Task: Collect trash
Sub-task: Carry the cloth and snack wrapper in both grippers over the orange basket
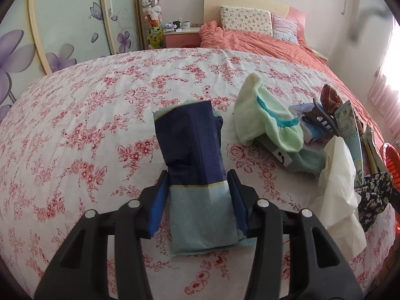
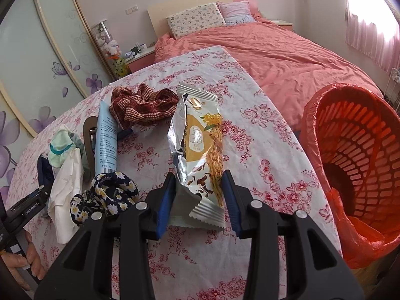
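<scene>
The left gripper (image 1: 198, 200) was clamped on a blue tissue packet (image 1: 197, 172), its blue pads pressed to the packet's lower sides while the packet lay lengthwise on the floral tablecloth (image 1: 87, 125). The right gripper (image 2: 198, 195) pinched a torn foil snack wrapper (image 2: 200, 145) near its crimped end — the wrapper stood up off the cloth, so it seemed lifted for carrying. Just right of it stood the red wastebasket (image 2: 355, 150), lined with a red bag, presumably the destination. Between the two grippers lay the rest — a crumpled white tissue (image 2: 67, 190), a pale blue tube (image 2: 106, 135) and two scrunchies; the last probably not trash.
</scene>
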Motion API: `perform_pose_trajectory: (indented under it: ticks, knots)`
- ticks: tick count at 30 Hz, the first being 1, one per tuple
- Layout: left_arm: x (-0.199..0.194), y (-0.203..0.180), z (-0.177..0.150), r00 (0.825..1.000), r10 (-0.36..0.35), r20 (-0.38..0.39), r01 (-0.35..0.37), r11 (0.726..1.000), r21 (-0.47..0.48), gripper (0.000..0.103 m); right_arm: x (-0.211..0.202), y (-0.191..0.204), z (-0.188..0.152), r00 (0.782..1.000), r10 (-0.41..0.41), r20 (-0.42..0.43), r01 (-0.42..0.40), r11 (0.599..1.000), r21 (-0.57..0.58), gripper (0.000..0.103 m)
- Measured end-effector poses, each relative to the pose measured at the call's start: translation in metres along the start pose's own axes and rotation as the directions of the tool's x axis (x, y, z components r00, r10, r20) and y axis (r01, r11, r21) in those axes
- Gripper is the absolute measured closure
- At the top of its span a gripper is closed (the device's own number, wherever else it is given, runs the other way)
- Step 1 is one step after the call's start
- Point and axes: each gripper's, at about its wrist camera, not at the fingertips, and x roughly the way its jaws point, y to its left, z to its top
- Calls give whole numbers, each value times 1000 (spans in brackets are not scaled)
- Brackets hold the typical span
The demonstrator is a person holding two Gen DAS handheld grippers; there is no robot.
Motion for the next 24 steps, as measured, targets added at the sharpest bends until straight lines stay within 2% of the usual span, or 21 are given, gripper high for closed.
perform_pose_trajectory:
  ticks: [4,14,18,24]
  knots:
    - [-2,3,-1,1000,-19,4,19,1000,-18,55,0,-2,1,1000,13,0,-13,1000,9,63]
    - [-5,4,-7,1000,-13,1,13,1000,-2,56,1,-1,1,1000,-8,-4,8,1000,-9,63]
    - [-6,2,-8,1000,-6,-1,6,1000,13,61,0,3,2,1000,-20,-2,20,999,-41,71]
    - [-13,12,-7,1000,-22,-11,22,1000,-11,63,-7,-3,2,1000,8,8,-8,1000,-16,72]
